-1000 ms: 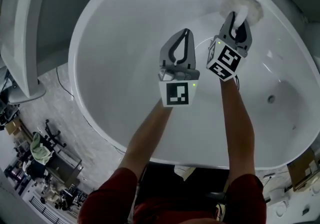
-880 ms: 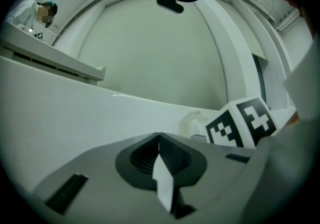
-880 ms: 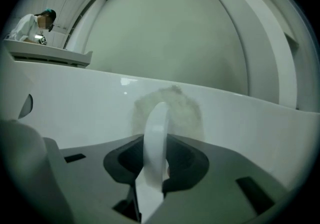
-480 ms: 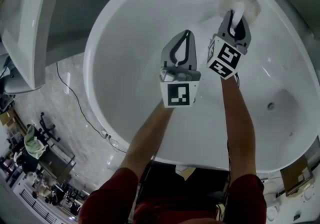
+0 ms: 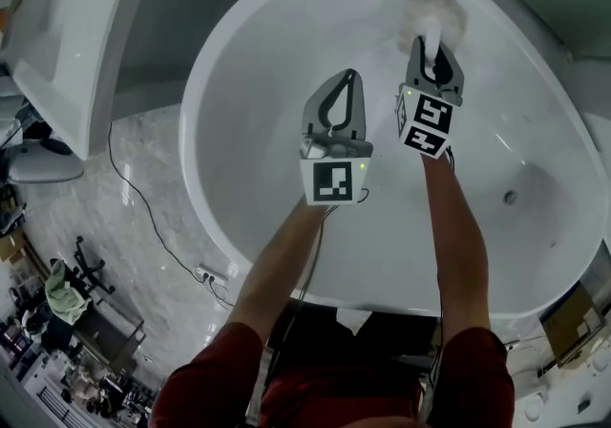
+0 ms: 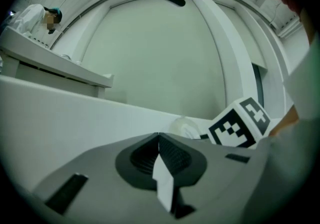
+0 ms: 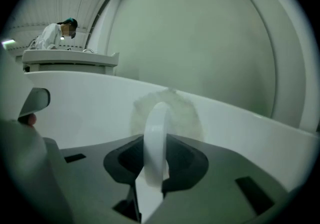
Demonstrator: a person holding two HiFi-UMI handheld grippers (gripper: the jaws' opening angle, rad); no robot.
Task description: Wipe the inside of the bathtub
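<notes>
Currently the brush handle [image 7: 156,138] is clamped by the right gripper [image 5: 432,52], w/ its fluffy pad [image 5: 434,13] set straight ahead against the bathtub [image 5: 286,53] far inner wall. The left gripper [image 5: 349,77] is seen closed & empty alongside.

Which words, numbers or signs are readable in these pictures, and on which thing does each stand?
No readable words or numbers anywhere.
The left gripper and right gripper: each cube shows only a black-and-white square marker, not text.
The bathtub and scrubber: no print visible.
</notes>
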